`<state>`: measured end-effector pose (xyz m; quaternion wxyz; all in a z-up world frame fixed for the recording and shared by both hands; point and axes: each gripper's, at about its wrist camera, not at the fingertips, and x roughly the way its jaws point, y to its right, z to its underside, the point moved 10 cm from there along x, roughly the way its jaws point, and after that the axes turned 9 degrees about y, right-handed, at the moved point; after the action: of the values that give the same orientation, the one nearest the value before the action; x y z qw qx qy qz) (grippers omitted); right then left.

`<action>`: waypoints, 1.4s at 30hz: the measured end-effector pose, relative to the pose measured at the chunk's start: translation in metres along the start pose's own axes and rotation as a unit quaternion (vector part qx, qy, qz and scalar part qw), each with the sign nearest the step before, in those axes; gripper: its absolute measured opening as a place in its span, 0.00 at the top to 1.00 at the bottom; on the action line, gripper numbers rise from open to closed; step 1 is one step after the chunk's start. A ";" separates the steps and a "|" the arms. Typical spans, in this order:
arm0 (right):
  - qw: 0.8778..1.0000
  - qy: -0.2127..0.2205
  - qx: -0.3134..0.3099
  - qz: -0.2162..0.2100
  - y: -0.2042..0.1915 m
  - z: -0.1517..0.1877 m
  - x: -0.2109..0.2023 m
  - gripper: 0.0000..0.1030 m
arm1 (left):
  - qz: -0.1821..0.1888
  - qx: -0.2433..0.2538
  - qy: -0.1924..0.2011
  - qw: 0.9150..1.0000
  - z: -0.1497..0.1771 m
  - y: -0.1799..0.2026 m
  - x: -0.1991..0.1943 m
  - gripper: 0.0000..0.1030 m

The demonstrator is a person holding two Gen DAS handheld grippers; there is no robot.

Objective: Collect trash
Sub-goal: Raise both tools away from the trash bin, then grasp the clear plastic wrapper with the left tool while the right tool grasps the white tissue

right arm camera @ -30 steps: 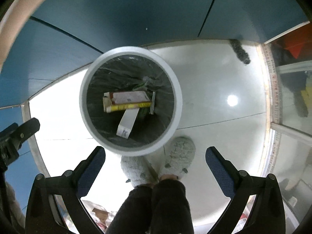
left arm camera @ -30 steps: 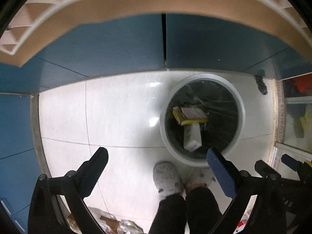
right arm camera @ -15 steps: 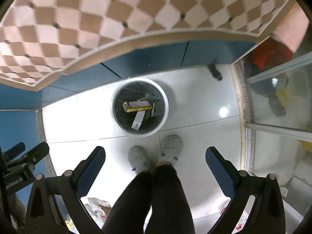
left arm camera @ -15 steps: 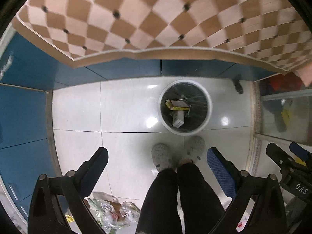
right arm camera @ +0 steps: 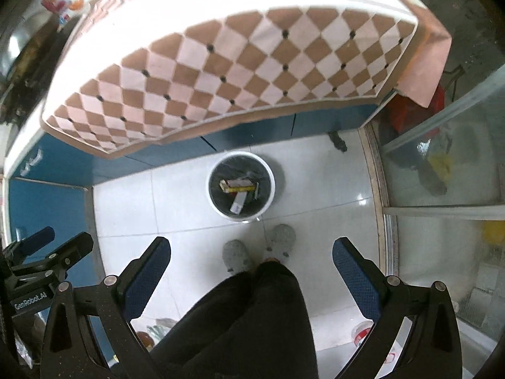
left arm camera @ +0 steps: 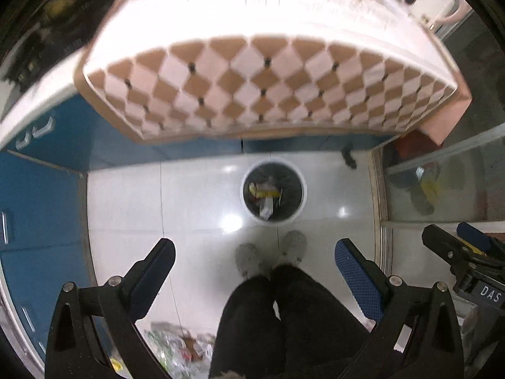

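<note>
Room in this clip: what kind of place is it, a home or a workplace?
Most likely a home kitchen or dining corner. A table under a checked tablecloth stands over blue cabinets, a white waste bin sits on a glossy tiled floor, and the person wears slippers.

- Bare white floor [left arm camera: 195,195] lies open left of the trash bin [left arm camera: 273,189].
- The checkered tablecloth [left arm camera: 262,82] overhangs above.
- The person's legs [right arm camera: 252,315] block below.

Home kitchen, seen from above

Blue cabinet fronts [right arm camera: 47,208] with handles run under a white counter, a checked tablecloth [right arm camera: 240,72] hangs over it, glossy white floor tiles [left arm camera: 126,202] hold a lined waste bin [right arm camera: 241,186], and slippered feet [right arm camera: 282,237] stand there.
</note>
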<state>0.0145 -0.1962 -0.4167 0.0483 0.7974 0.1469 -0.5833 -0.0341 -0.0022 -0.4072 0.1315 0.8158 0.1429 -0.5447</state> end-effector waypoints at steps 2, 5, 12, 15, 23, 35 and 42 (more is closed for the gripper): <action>1.000 0.016 0.006 -0.008 -0.004 -0.009 -0.015 0.00 | -0.006 0.003 0.036 0.999 -0.020 -0.001 -0.014 0.00; 0.998 0.047 0.018 -0.024 -0.011 -0.036 -0.034 0.00 | -0.029 0.000 0.082 0.996 -0.061 -0.007 -0.026 0.00; 0.991 0.108 0.047 -0.056 -0.015 -0.134 -0.061 0.00 | -0.059 -0.033 0.163 0.984 -0.176 -0.015 -0.037 0.00; 0.988 0.124 0.065 -0.062 -0.006 -0.190 -0.055 0.00 | -0.069 -0.044 0.155 0.984 -0.224 -0.013 -0.018 0.00; 0.989 0.099 0.084 -0.066 0.025 -0.364 0.036 0.00 | -0.108 -0.090 0.081 0.987 -0.343 -0.032 0.074 0.00; 0.987 0.117 0.110 0.029 0.126 -0.576 0.143 0.00 | -0.034 -0.083 0.015 0.996 -0.458 0.096 0.184 0.00; 0.992 0.102 0.010 0.079 0.131 -0.614 0.200 0.51 | -0.023 -0.012 -0.002 1.000 -0.473 0.170 0.221 0.36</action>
<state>0.6704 -0.1328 -0.4244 0.0711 0.8623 0.0817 -0.4946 0.5133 0.0357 -0.4257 0.1288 0.8094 0.1680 -0.5478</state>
